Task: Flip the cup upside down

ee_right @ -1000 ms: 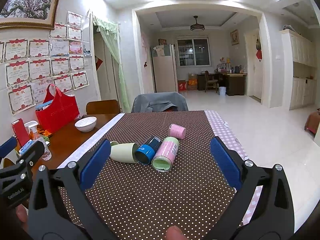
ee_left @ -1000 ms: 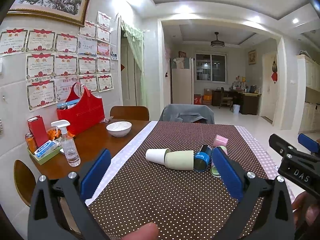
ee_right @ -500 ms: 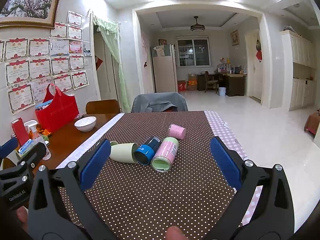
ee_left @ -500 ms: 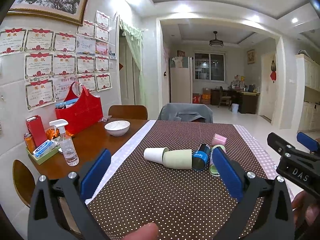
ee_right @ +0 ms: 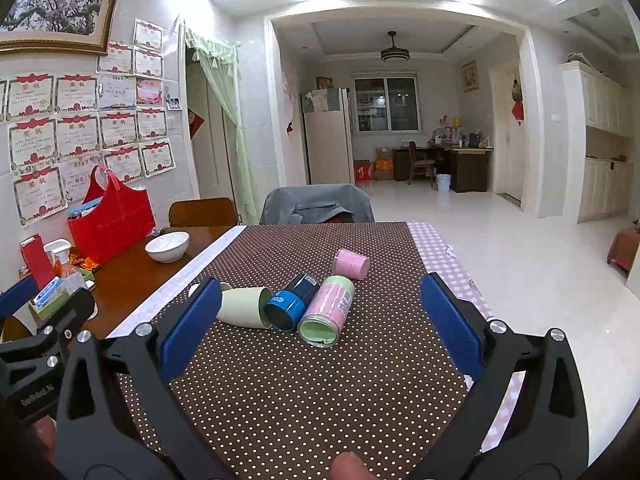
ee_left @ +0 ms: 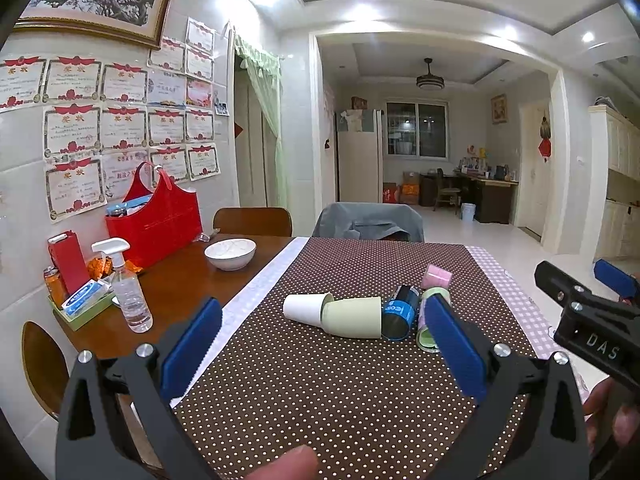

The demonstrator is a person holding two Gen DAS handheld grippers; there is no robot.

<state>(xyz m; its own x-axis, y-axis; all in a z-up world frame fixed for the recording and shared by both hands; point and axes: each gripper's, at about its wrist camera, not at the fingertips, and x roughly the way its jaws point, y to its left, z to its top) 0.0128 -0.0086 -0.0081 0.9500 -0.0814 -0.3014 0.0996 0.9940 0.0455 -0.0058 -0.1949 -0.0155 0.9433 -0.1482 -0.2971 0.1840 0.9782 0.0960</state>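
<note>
On a dotted brown tablecloth [ee_right: 320, 392] in a dining room, five cups [ee_right: 244, 306] lie sideways; both grippers [ee_left: 320, 344] [ee_right: 320, 320] gape, empty.

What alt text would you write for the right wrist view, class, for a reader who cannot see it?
Five cups lie on their sides on a dotted brown tablecloth, ahead of the open, empty right gripper. The left gripper shows at the left edge, with a white bowl and red bag behind.
</note>
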